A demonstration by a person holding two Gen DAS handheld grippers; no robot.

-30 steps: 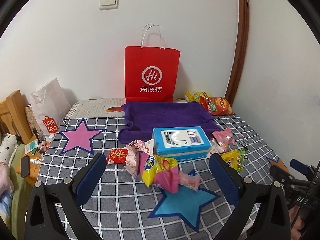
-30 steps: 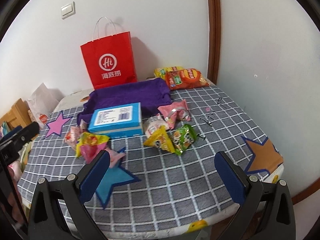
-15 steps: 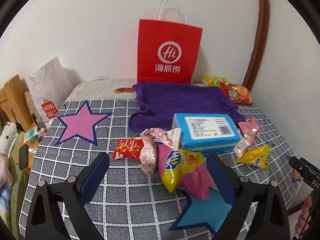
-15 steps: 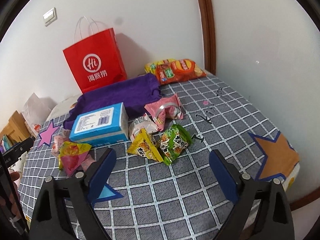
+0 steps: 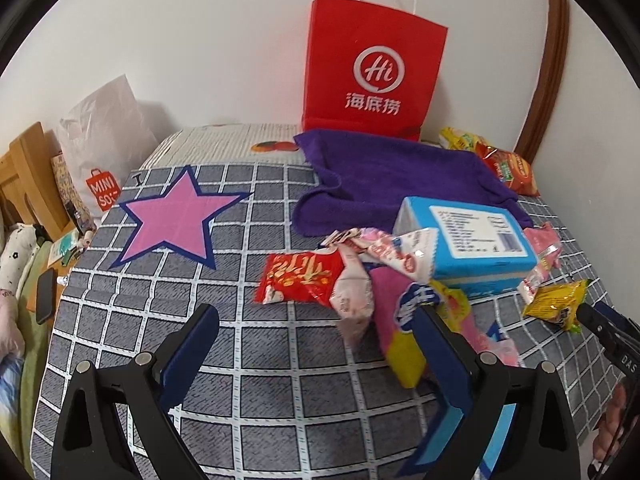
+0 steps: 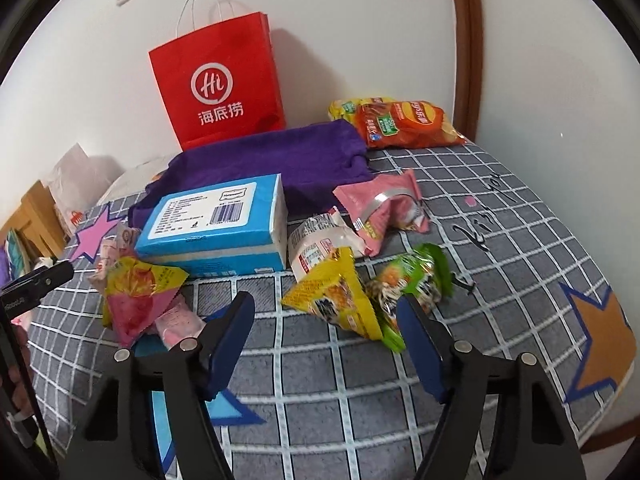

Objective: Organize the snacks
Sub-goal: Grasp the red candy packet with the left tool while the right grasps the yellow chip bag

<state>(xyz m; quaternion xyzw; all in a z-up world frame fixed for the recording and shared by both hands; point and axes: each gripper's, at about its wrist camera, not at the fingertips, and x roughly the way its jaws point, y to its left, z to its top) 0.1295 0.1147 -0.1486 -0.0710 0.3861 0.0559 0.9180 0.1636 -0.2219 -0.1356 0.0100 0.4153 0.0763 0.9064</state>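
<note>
Snack packets lie scattered around a blue box (image 5: 468, 240) on the grey checked tablecloth (image 5: 240, 344). My left gripper (image 5: 314, 320) stands open just in front of a red packet (image 5: 300, 276) and a pale pink packet (image 5: 352, 292). Its right finger overlaps a pink-and-yellow packet (image 5: 400, 324). My right gripper (image 6: 324, 308) is closing. A yellow triangular packet (image 6: 336, 300) lies between its fingertips, and the pads do not press on it. A green packet (image 6: 412, 280) sits by the right finger.
A red paper bag (image 6: 216, 84) stands at the wall behind a purple towel (image 6: 280, 156). Chip bags (image 6: 404, 124) lie at the back right. A pink packet (image 6: 384, 208) and a white packet (image 6: 316, 240) are beside the box. Star patches mark the cloth, one pink (image 5: 176, 220) and one orange (image 6: 600, 344).
Both grippers came down and closer to the snacks. The right gripper's jaws narrowed around the yellow packet. The left gripper shifted left toward the red packet and stayed wide.
</note>
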